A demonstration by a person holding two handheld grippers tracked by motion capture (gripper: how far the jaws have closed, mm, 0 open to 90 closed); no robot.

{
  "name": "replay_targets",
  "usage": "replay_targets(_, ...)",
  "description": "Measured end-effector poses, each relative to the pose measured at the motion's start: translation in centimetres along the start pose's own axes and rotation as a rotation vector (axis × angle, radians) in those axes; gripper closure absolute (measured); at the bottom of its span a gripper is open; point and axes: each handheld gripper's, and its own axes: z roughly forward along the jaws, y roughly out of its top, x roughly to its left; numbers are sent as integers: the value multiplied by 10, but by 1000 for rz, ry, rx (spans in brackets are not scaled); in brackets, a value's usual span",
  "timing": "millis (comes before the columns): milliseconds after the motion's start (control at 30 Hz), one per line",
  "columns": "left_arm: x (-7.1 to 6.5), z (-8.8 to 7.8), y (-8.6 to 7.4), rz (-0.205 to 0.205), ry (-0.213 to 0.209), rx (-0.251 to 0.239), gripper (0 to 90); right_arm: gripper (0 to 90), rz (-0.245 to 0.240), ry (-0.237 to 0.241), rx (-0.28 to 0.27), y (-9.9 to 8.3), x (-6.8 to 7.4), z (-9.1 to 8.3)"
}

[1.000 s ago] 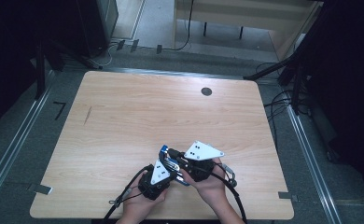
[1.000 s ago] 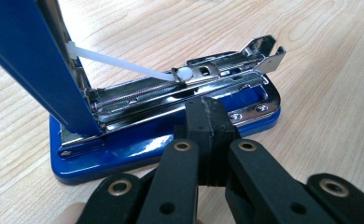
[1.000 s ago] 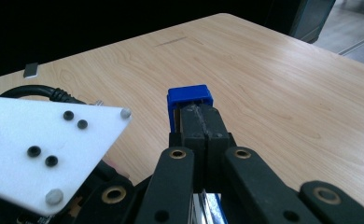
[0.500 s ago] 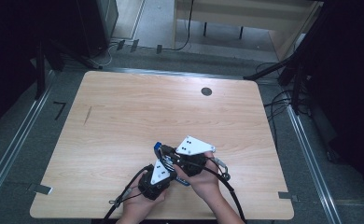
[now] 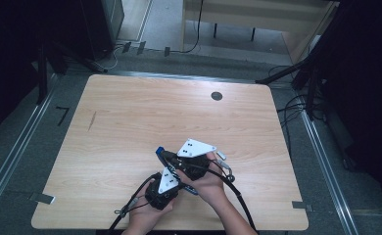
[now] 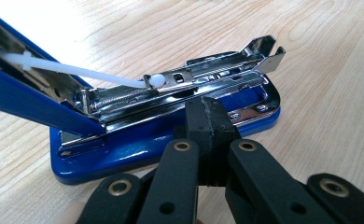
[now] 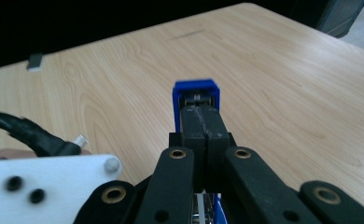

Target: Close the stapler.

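1. The wooden table [image 5: 130, 127] is spreading pale and grainy across the high view, with a small dark round grommet [image 5: 216, 96] sitting near its far edge and a thin dark scratch [image 5: 92, 120] marking its left part, both well apart from the work.

2. The blue stapler [image 6: 161, 140] is lying near the table's front edge, just ahead of the person's hands. Its flat blue base is resting on the wood, and its long axis in the left gripper view is running from lower left to upper right.

3. The stapler's blue top cover [image 6: 26, 93] is standing swung open, tilting up and away to the upper left in the left gripper view. In the right gripper view its blue end [image 7: 195, 95] is pointing away from the camera.

4. The chrome staple channel [image 6: 203, 79] is lying bare and shiny above the base, its open metal mouth pointing to the upper right. A thin white plastic rod [image 6: 77, 70] is reaching from the cover down to the channel.

5. The left gripper [image 6: 207, 121] is sitting with its black jaws pressed together at the stapler's near side, in front of the base; I cannot tell whether they are touching it.

6. The right gripper [image 7: 203, 126] is keeping its black jaws together too, their tips just before the cover's blue end; contact is unclear.

7. Each gripper's pale three-cornered plate [image 5: 195, 148] is showing from above, and nothing is standing between the grippers and the stapler.
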Motion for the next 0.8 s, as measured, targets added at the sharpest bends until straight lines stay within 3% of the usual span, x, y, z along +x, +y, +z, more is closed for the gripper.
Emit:
replay_targets(700,0,0,0,8,-1,6,900,900,20,21,51,-2,-5,26)
replay_targets(800,0,-1,0,8,0,7,900,900,22,19,85,-5,-6,31)
